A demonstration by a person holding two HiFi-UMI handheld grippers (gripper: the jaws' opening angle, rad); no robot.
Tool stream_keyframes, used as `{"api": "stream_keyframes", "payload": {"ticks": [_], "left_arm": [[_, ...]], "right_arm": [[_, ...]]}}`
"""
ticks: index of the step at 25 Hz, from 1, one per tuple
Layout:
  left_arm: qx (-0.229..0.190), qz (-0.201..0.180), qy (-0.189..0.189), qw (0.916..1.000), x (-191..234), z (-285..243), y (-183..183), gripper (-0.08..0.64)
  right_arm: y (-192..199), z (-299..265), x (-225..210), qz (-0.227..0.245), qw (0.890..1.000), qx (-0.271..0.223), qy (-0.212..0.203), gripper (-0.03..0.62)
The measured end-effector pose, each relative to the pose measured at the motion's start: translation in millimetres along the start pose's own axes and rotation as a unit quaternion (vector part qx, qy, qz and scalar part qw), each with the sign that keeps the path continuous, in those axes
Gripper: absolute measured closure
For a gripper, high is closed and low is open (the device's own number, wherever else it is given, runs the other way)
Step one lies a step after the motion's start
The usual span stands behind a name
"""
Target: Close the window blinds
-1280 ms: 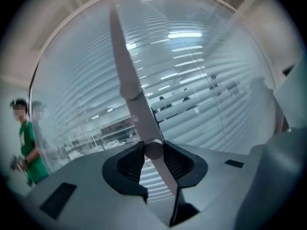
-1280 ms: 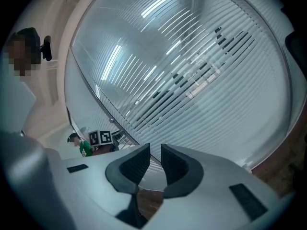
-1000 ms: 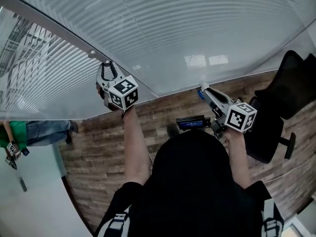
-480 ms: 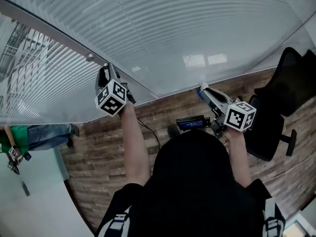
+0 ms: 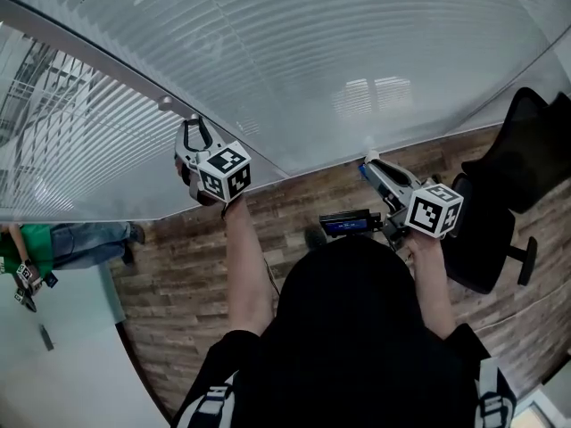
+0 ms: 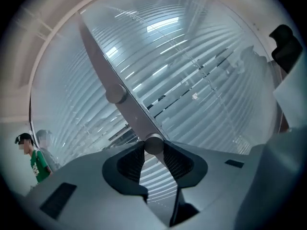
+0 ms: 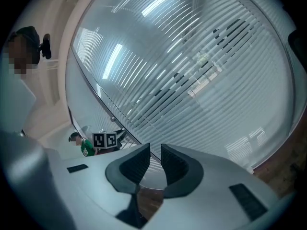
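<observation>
Slatted window blinds (image 5: 339,52) hang behind glass, split by a slanted grey frame bar (image 6: 108,71). Two round knobs sit on that bar: a free upper knob (image 6: 115,94) and a lower knob (image 6: 153,143). My left gripper (image 5: 194,123) is up at the bar, its jaws closing, and both pads touch the lower knob between them. In the left gripper view the left gripper (image 6: 154,150) holds the knob at its tips. My right gripper (image 5: 367,161) points at the glass lower right; in its own view the right gripper (image 7: 155,151) shows a narrow gap with nothing in it.
A black office chair (image 5: 508,194) stands at the right on the wooden floor (image 5: 178,275). A small device with a blue screen (image 5: 345,224) sits below the right gripper. A person in green (image 5: 22,243) stands beyond the glass at left.
The left gripper's marker cube was rolled to the left half a second ago and is now back as it stood a second ago, still at the lower knob. The right gripper has not moved.
</observation>
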State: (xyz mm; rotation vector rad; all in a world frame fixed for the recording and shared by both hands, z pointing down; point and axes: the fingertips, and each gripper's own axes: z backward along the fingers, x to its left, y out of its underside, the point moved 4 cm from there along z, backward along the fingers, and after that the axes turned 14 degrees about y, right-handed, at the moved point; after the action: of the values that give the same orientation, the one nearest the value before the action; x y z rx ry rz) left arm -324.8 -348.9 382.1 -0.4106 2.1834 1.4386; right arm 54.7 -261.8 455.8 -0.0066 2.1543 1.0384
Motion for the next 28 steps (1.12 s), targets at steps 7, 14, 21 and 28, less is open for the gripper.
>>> {"api": "stream_keyframes", "payload": {"ticks": [7, 14, 21, 28], "left_arm": [[-0.097, 0.286, 0.103, 0.9479, -0.1, 7.0, 8.6, 0.395], [-0.124, 0.321, 0.103, 0.9331, 14.7, 6.2, 2.1, 0.420], [-0.051, 0.069, 0.021, 0.9961, 3.2, 0.8, 1.4, 0.423], [-0.072, 0.152, 0.060, 0.9840, -0.9, 3.2, 6.4, 0.422]], "right_arm": [[2.4, -0.7, 0.2, 0.002, 1.000, 0.001, -0.004, 0.517], [3.4, 1.3, -2.1, -0.002, 1.000, -0.003, 0.004, 0.517], [2.4, 2.3, -4.3, -0.002, 1.000, -0.003, 0.005, 0.517], [5.0, 0.3, -0.9, 0.004, 1.000, 0.000, -0.004, 0.517]]}}
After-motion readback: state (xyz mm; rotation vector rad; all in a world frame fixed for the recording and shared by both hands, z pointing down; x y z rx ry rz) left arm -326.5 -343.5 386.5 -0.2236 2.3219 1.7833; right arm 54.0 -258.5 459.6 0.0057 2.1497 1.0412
